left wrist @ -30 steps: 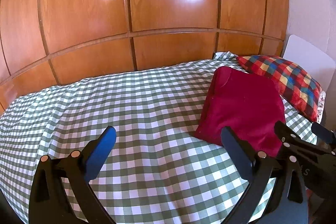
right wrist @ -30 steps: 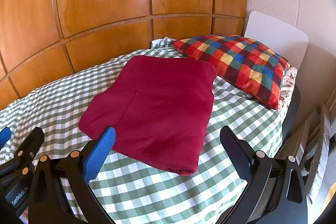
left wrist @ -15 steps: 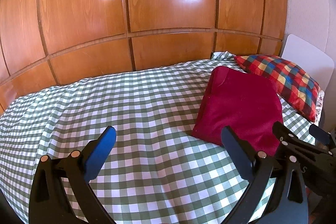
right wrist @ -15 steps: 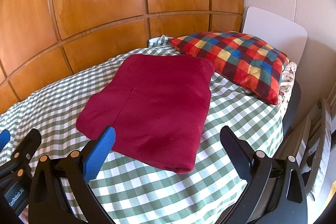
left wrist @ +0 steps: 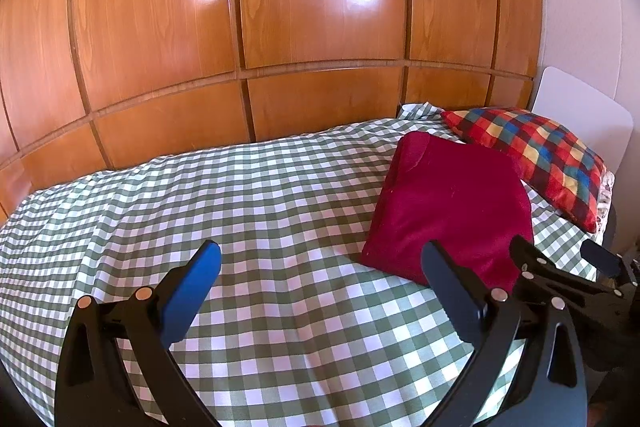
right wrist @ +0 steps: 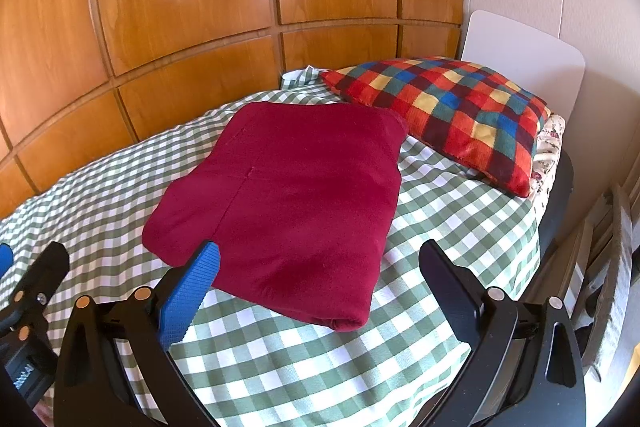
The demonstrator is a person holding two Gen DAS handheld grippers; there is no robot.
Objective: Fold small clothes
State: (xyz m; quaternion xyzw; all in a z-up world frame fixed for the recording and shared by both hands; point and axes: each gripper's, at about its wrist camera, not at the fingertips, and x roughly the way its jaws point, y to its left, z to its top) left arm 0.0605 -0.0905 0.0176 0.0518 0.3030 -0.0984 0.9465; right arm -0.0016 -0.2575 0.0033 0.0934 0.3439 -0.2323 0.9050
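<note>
A dark red garment (right wrist: 288,195) lies folded into a flat rectangle on the green-and-white checked bedsheet (right wrist: 304,359), just short of the pillow. The left wrist view has the same red garment (left wrist: 452,211) at the right. My right gripper (right wrist: 320,267) hovers open over the near edge of the garment, nothing between its fingers. My left gripper (left wrist: 320,267) is open above bare bedsheet (left wrist: 240,211), to the left of the garment. The right gripper's fingers (left wrist: 560,279) show at the lower right of the left wrist view.
A multicoloured checked pillow (right wrist: 452,111) rests at the head of the bed against a white headboard (right wrist: 520,51). Wooden wardrobe panels (left wrist: 280,27) run along the far side. Right of the bed's edge stands wooden furniture (right wrist: 608,259).
Both grippers have drawn back and risen slightly, so the red garment sits a little farther off in both views. The garment itself has not moved.
</note>
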